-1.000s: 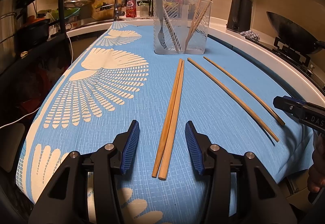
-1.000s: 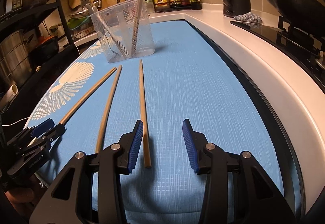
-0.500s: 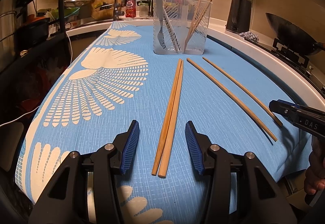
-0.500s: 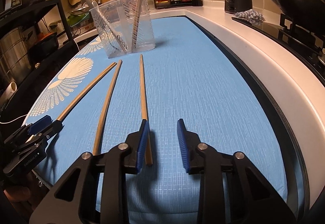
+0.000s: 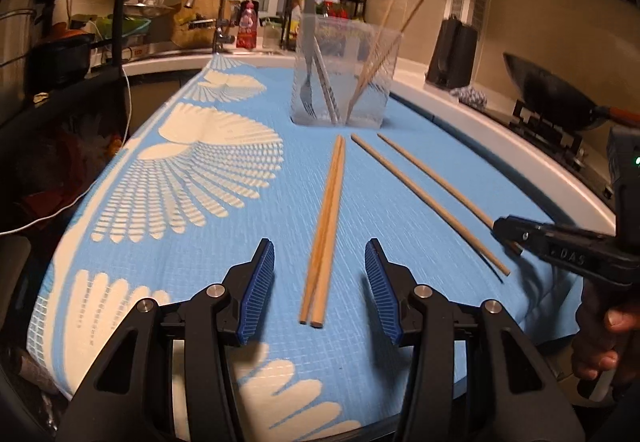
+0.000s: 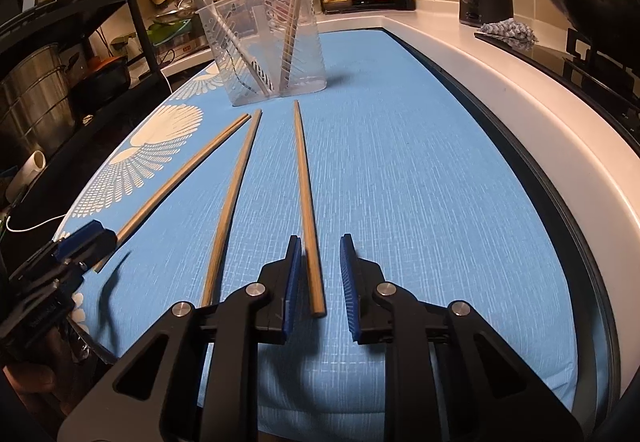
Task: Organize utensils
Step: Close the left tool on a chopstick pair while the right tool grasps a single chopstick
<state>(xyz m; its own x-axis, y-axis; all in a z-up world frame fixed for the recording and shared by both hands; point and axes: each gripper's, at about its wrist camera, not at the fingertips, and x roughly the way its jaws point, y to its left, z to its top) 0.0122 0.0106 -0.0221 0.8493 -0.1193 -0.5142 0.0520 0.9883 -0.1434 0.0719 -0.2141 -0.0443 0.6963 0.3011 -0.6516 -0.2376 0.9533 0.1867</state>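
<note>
Chopstick (image 6: 307,201) lies near right on the blue mat, between the right gripper (image 6: 318,286) pads, which are closing, not pinching yet. Better to centre it first. Left gripper (image 5: 319,292) straddles the pair (image 5: 326,234), unclenched.

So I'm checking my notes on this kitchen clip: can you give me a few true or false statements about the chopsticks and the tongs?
1. Four chopsticks lie on the blue cloth. True.
2. The clear holder is empty. False: it holds cutlery and chopsticks.
3. The right tongs straddle a single chopstick. True; they are closing.
4. The left tongs grip the paired chopsticks. False: the pads stand clear of them.
</note>
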